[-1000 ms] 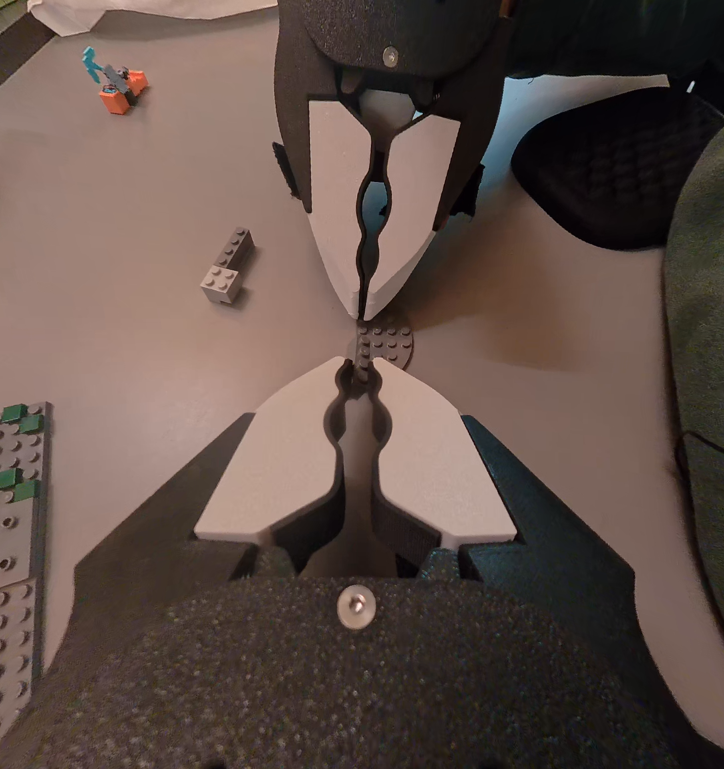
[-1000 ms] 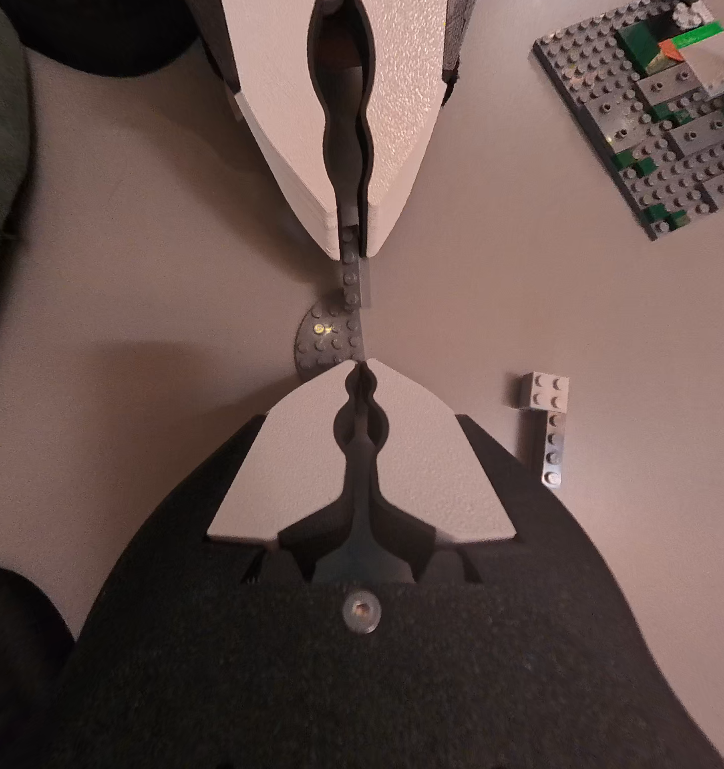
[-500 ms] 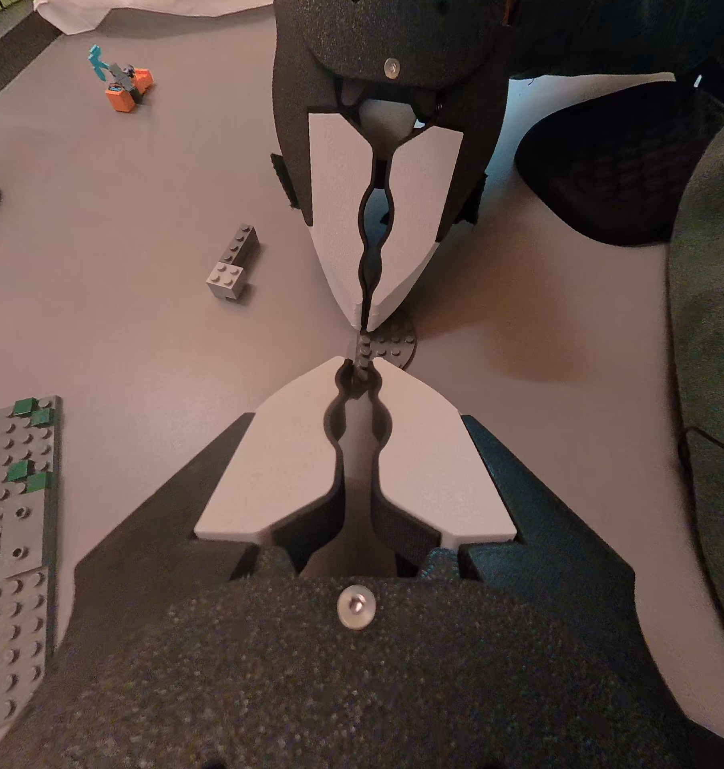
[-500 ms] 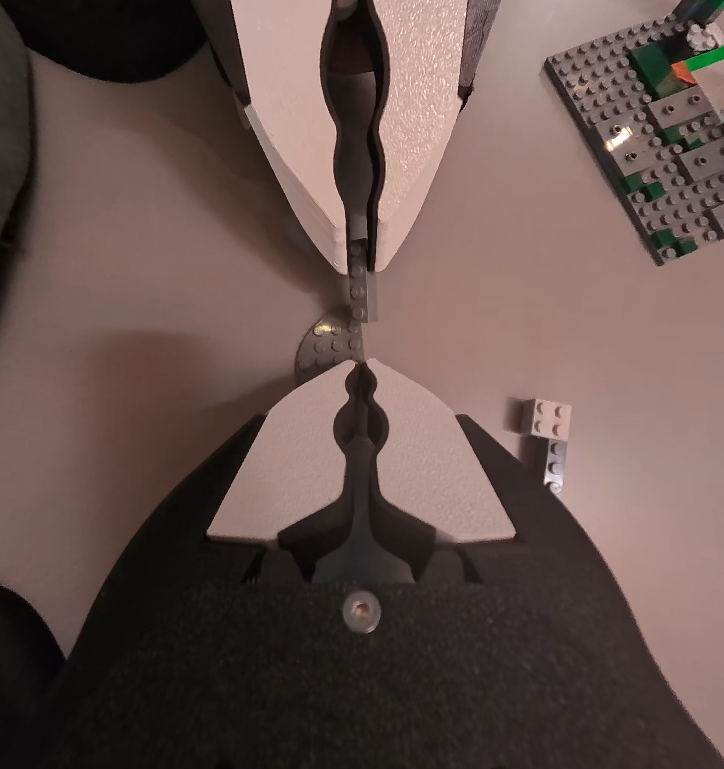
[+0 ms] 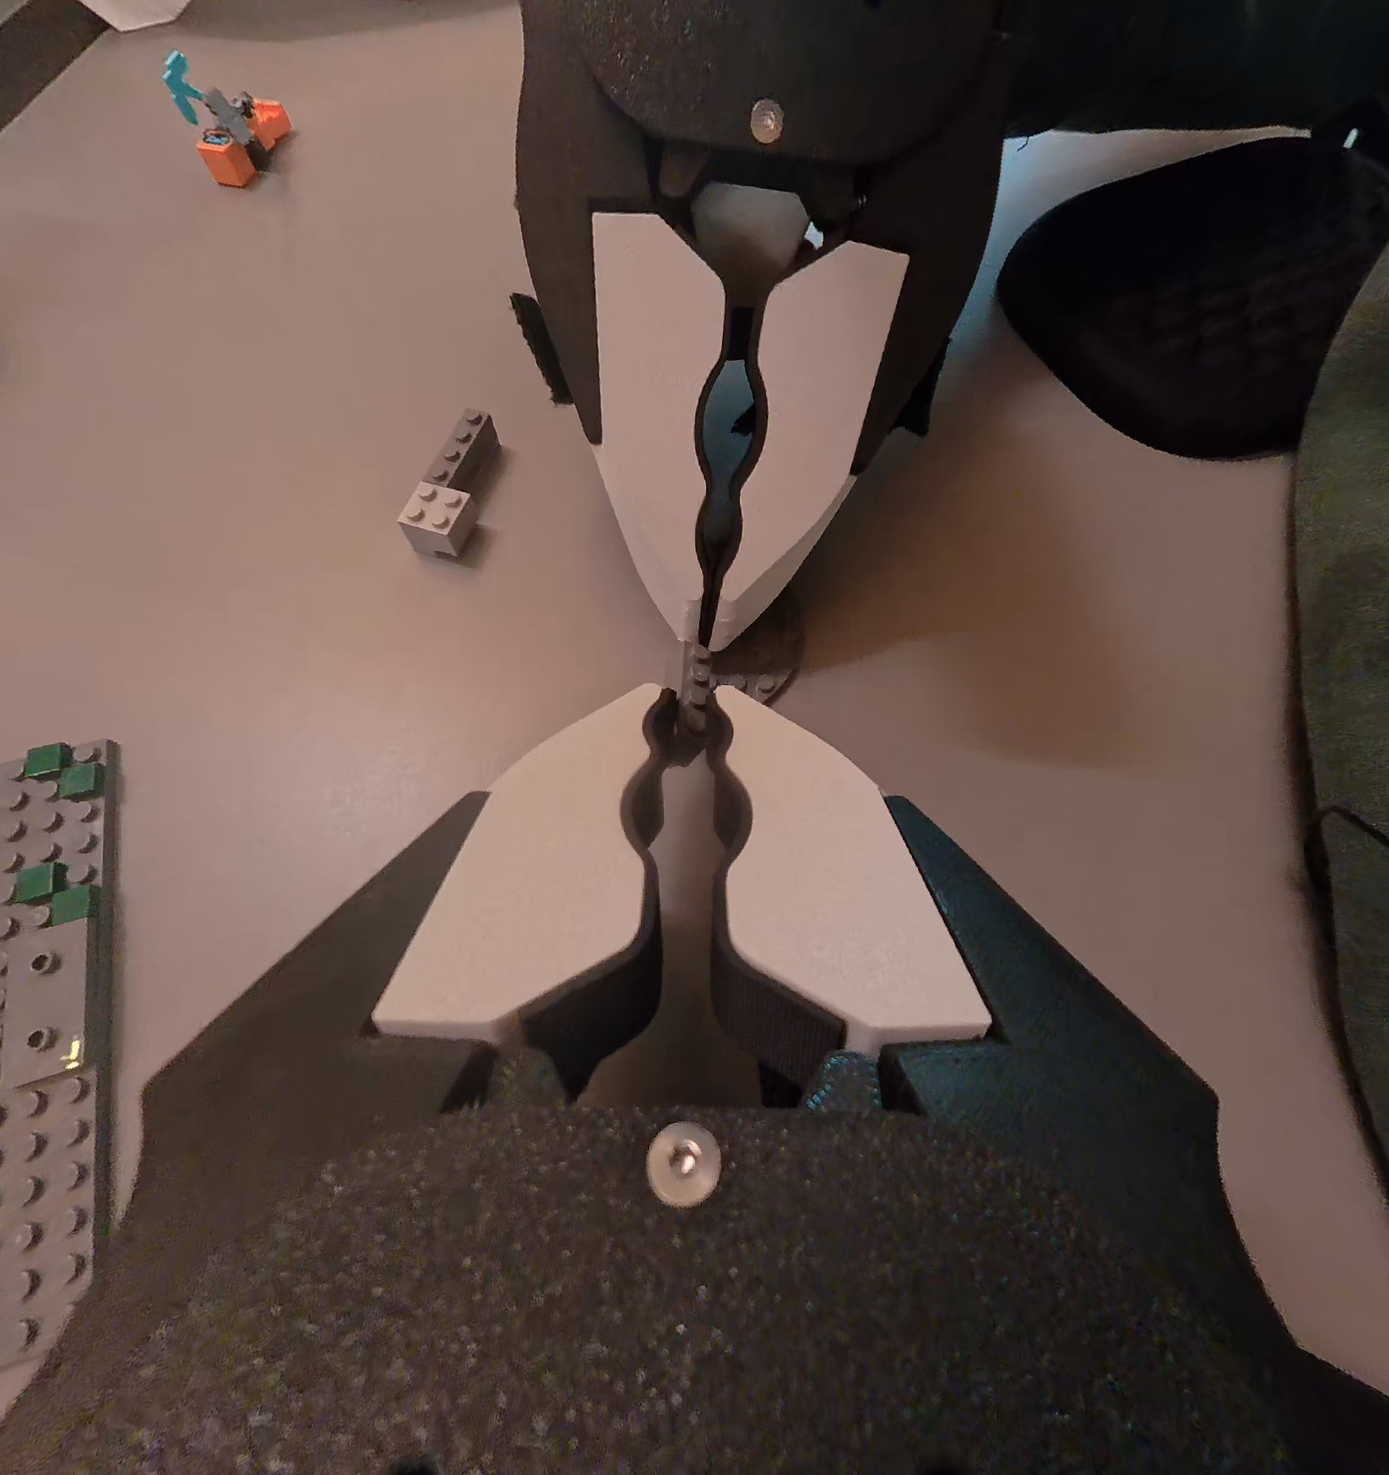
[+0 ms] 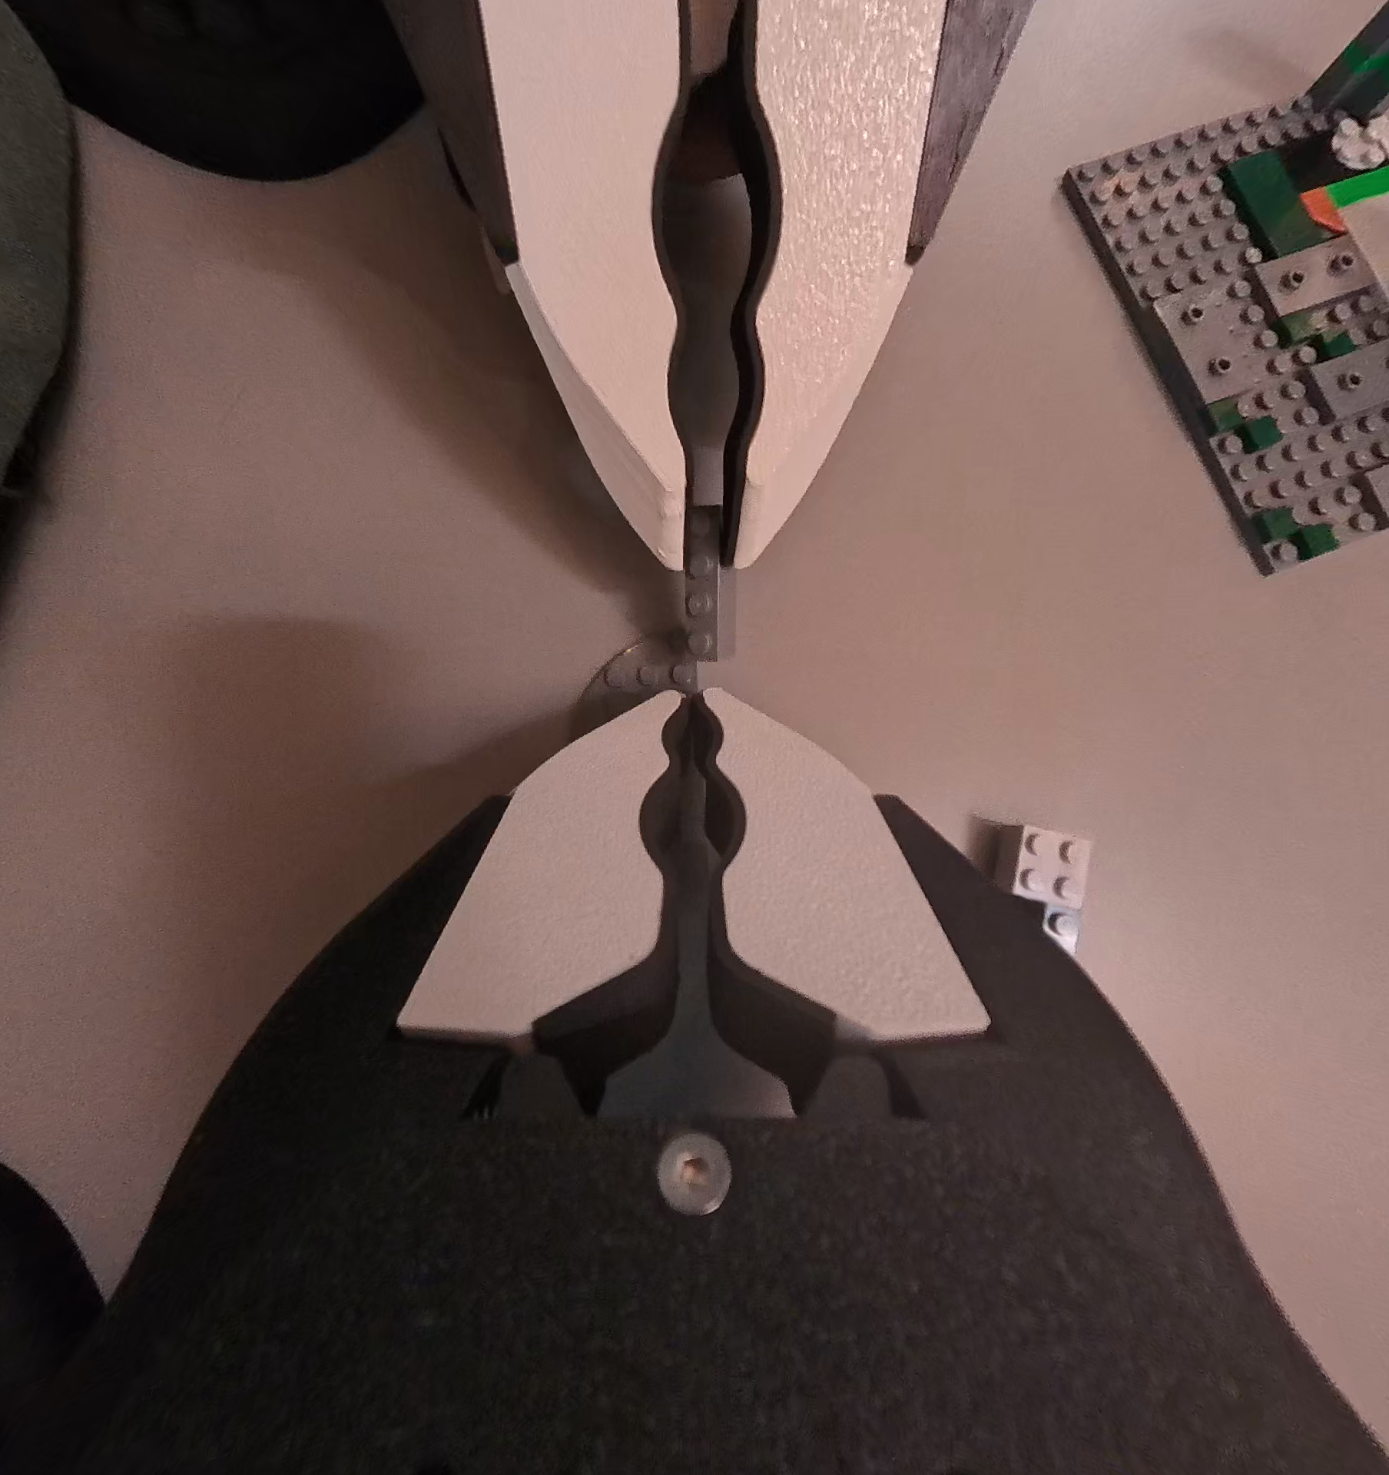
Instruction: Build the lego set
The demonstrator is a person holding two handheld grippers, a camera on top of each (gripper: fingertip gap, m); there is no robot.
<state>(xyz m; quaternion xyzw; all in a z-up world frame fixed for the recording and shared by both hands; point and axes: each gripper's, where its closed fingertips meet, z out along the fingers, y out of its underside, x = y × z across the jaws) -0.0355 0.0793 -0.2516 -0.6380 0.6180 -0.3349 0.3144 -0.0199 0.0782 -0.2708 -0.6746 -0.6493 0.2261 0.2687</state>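
My left gripper [image 5: 690, 706] is shut on one end of a narrow grey studded brick [image 5: 695, 677]. My right gripper [image 6: 693, 696] faces it tip to tip and is shut on the edge of a round grey studded plate [image 6: 635, 677]. In the right wrist view the brick [image 6: 703, 595] sticks out of the left gripper [image 6: 707, 543], and its free end lies over the plate's rim. In the left wrist view the plate [image 5: 763, 678] is mostly hidden behind the right gripper [image 5: 707, 630]. Both pieces are held above the table.
A grey baseplate with green pieces [image 5: 29, 998] lies at the left, and shows at upper right in the right wrist view [image 6: 1274, 359]. Two loose grey bricks [image 5: 448, 487] lie together on the table. A small orange and teal build [image 5: 232, 132] stands far left. A dark cushion [image 5: 1194, 319] is at the right. My left and right fingertips are right by each other.
The two grippers have come closer together. The brick's free end now covers more of the round plate. Both grippers stay shut.
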